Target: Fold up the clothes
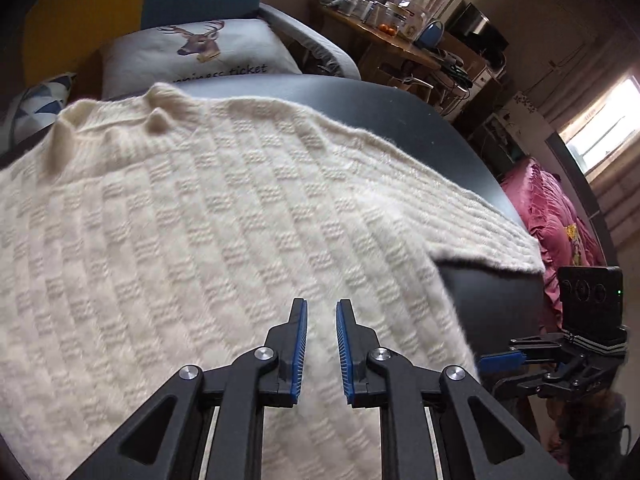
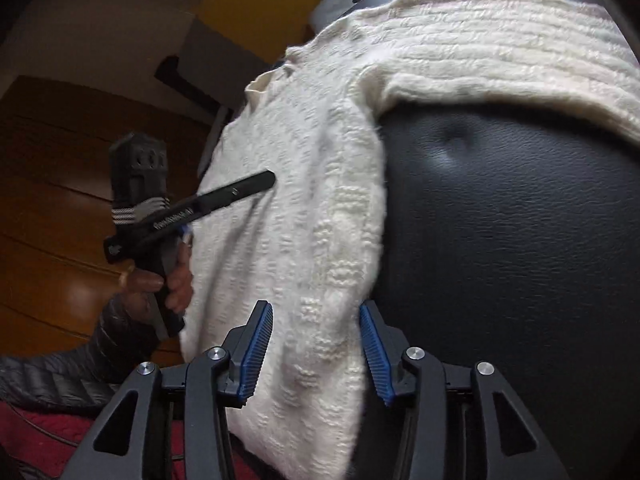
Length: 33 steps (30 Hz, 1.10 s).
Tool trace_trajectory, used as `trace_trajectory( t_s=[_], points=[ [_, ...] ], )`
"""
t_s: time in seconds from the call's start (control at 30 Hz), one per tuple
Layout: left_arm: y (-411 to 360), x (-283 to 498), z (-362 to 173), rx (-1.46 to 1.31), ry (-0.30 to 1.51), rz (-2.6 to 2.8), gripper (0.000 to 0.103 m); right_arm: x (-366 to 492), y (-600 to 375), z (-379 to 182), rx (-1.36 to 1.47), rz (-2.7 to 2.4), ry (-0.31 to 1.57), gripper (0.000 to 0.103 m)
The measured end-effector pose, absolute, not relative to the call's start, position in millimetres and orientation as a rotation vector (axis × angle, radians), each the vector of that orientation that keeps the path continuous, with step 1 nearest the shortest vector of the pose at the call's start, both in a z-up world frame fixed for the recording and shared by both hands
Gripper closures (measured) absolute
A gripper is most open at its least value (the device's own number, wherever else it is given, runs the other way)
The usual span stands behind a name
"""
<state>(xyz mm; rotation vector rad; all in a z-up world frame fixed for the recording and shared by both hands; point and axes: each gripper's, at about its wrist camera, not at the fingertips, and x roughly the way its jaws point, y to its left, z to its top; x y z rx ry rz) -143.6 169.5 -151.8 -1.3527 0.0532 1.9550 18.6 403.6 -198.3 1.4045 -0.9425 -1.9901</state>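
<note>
Cream knit sweater (image 1: 224, 216) spread over dark table (image 1: 400, 120), left tool (image 1: 321, 308) slightly parted above it

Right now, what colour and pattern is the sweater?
Cream sweater, knitted in ribbed stripes with small checked blocks; clearest in the left wrist view.

A cream knitted sweater (image 1: 208, 216) lies spread flat — ribbed collar at the far end, checked-stitch stripes running down its body. One sleeve stretches sideways, and the hem droops over the near edge — slightly rumpled.
</note>
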Motion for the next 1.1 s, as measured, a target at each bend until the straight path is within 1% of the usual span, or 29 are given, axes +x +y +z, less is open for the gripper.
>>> trace_trajectory(
  t_s=[0.07,0.2,0.27,0.3,0.33,0.47,0.53,0.63,0.7,0.83,0.9,0.97,1.03,1.1],
  points=[
    [154,-139,-164,-1.389,0.033,1.953,0.088,8,398,-202,1.360,-1.966,-0.985,0.053],
    [137,-135,-175,-1.399,-0.115,1.936,0.088,-26,410,-200,1.180,-2.054,-1.152,0.052],
    [135,-135,-176,-1.400,-0.146,1.936,0.088,-42,421,-198,1.098,-2.097,-1.258,0.050],
    [134,-134,-177,-1.396,-0.151,1.938,0.088,-49,427,-198,1.060,-2.106,-1.312,0.047],
    [135,-133,-176,-1.384,-0.146,1.943,0.088,-58,429,-200,1.064,-2.094,-1.353,0.045],
    [135,-130,-177,-1.350,-0.133,1.957,0.088,-75,442,-196,0.994,-2.143,-1.437,0.045],
    [135,-130,-178,-1.347,-0.135,1.956,0.088,-77,444,-199,1.123,-2.172,-1.434,0.047],
    [140,-130,-175,-1.354,-0.095,1.964,0.088,-66,445,-197,1.239,-2.180,-1.343,0.047],
    [147,-126,-166,-1.348,-0.051,1.961,0.088,-52,450,-185,1.293,-2.274,-1.240,0.047],
    [167,-117,-140,-1.255,-0.084,1.859,0.088,-43,464,-157,1.260,-2.434,-1.096,0.046],
    [187,-111,-130,-1.214,-0.034,1.832,0.088,-49,467,-144,1.292,-2.573,-0.913,0.046],
    [209,-107,-127,-1.200,0.017,1.801,0.088,-64,461,-143,1.442,-2.697,-0.624,0.047],
    [229,-105,-132,-1.208,0.067,1.789,0.087,-79,459,-158,1.627,-2.721,-0.397,0.046],
    [245,-106,-142,-1.238,0.078,1.759,0.087,-80,467,-179,1.759,-2.717,-0.241,0.047]
  ],
)
